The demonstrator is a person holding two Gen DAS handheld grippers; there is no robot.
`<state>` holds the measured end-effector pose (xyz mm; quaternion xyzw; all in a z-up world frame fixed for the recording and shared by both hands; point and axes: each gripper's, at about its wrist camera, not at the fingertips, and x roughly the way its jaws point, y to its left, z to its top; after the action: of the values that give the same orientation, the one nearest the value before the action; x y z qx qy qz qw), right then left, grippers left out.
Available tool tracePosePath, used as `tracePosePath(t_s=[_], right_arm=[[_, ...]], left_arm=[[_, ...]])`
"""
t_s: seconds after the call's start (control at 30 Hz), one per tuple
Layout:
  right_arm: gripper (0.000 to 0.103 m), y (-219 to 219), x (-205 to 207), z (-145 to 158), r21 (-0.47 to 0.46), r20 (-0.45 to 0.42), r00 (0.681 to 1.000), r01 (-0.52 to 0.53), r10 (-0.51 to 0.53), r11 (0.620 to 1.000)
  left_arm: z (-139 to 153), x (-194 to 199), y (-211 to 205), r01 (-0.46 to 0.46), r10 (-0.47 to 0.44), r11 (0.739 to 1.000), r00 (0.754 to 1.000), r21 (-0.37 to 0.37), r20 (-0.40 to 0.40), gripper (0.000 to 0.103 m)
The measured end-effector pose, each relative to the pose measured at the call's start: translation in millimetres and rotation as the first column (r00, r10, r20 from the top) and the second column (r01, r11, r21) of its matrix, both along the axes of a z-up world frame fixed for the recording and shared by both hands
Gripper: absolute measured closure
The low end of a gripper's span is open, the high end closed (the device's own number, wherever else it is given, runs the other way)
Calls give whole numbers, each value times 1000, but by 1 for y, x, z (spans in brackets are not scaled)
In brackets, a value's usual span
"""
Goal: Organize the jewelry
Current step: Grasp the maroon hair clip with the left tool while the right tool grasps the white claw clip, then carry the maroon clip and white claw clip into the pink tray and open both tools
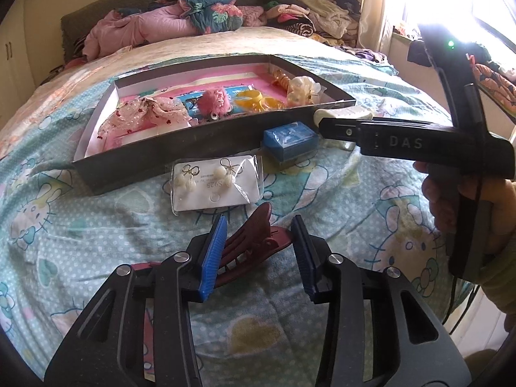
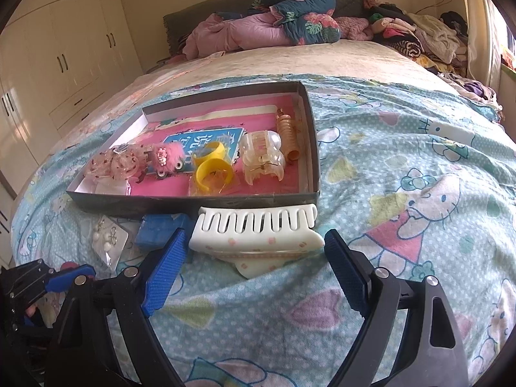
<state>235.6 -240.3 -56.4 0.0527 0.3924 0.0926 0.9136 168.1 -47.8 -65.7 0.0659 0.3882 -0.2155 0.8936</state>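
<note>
A dark shallow box (image 1: 180, 148) (image 2: 167, 201) lies on the bed with hair accessories in it. My left gripper (image 1: 259, 230) is open, its blue pads either side of a dark red hair claw (image 1: 251, 242) on the bedspread. My right gripper (image 2: 254, 245) is open, its pads either side of a white hair claw (image 2: 258, 229) in front of the box; this gripper also shows in the left wrist view (image 1: 322, 119). A carded pair of pearl earrings (image 1: 214, 182) (image 2: 108, 242) and a small blue box (image 1: 288, 140) (image 2: 158, 229) lie between them.
In the box lie a pink lace bow (image 2: 113, 163), a pink fluffy clip (image 2: 167, 156), yellow rings (image 2: 213, 167), a clear claw (image 2: 262, 156) and an orange spiral tie (image 2: 287, 132). Bedding (image 2: 274, 22) and clothes are piled at the headboard. Wardrobes (image 2: 64, 48) stand at the left.
</note>
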Motion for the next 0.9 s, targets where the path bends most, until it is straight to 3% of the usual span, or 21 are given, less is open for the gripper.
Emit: tracePosePath(t_s=[0.1,0.17,0.57,0.9], right_arm=[[20,-1,5,-2,19,-8,1000,8,-8,1000],[29,-1,7,-2,30,-12,1000,9,-9,1000],[30,2,-18,7,-12,28,999,-25,26,1000],[30,15,-36,27,-27,68,995,-75,77,997]], left_arm=[[4,-1,4,-7,7,1000,1000,-25,1,71],[6,-2,8,-17,17,999,1000,-44,3,73],[26,1,49,-128,131,977,991,-169,9,79],[33,3,79,-203,210,953,978,-227,9,81]])
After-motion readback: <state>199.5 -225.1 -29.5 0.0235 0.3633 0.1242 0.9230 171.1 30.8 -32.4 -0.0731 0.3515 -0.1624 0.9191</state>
